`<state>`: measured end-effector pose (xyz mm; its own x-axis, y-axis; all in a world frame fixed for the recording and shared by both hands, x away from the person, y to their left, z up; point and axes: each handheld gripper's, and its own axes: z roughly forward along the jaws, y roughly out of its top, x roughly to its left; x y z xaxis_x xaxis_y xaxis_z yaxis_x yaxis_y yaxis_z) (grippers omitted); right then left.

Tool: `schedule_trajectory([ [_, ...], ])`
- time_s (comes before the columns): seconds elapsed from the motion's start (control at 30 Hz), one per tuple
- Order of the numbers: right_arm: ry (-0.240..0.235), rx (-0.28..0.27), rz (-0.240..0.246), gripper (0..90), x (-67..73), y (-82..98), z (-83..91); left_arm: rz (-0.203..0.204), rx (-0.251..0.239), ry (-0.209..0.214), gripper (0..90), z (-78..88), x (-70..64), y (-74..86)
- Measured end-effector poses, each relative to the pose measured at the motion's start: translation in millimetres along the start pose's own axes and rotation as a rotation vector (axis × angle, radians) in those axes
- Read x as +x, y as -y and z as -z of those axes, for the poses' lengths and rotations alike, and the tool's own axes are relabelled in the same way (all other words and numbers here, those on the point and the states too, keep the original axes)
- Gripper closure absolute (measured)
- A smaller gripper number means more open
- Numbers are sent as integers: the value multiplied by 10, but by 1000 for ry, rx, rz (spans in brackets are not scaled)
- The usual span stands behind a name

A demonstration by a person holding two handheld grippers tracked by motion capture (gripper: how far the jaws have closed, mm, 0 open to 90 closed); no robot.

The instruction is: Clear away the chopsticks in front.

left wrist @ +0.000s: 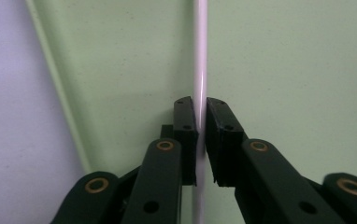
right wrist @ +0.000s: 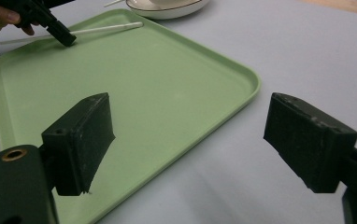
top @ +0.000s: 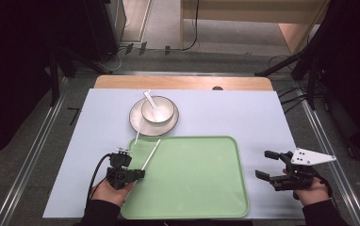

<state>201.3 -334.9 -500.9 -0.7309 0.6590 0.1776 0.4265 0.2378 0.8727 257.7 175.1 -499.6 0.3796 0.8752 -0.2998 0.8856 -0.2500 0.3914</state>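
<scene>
The left hand (top: 113,190) holds the left tool (top: 138,174) low and pointing right, its jaws closed tight on a thin stick (left wrist: 200,60). The right hand (top: 312,190) holds the right tool (top: 265,165) pointing left, jaws spread wide.

Evenly and softly lit from above, with dark, murky room edges in the high view. Faint soft shadows under the bowl (top: 158,109) and tray (top: 225,197). Mild grain throughout. Near jaws slightly soft in both gripper views; no strong glare.
</scene>
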Motion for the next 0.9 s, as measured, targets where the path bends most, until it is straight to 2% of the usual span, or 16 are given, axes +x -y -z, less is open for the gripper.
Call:
schedule_trajectory([
  [0.1, 1, 0, 3, 166, 6, -1, -2, 16, 1, 4, 808, 20, 27, 12],
  [0.2, -1, 2, 3, 166, 7, 0, -2, 13, 8, 4, 818, 34, 51, 19],
  [0.33, -1, 4, 3, 166, 9, -1, -2, 39, 5, -4, 814, 55, 91, 20],
  [0.47, -4, 6, 3, 166, 9, -1, -7, 44, 13, 26, 769, 67, 128, 16],
  [0.57, -4, 7, 5, 166, 11, -1, -6, 40, -3, 39, 742, 90, 129, 7],
  [0.67, -4, 4, 6, 166, 11, -1, -2, 18, -33, 43, 711, 141, 134, -6],
  [0.77, -5, 8, 5, 166, 10, 0, -6, -17, -74, 55, 634, 195, 131, -28],
  [0.83, -5, 8, 8, 166, 11, 0, -11, -54, -98, 88, 567, 239, 134, -61],
  [0.9, -5, 6, 8, 166, 12, -1, -9, -66, -104, 105, 535, 253, 141, -82],
])
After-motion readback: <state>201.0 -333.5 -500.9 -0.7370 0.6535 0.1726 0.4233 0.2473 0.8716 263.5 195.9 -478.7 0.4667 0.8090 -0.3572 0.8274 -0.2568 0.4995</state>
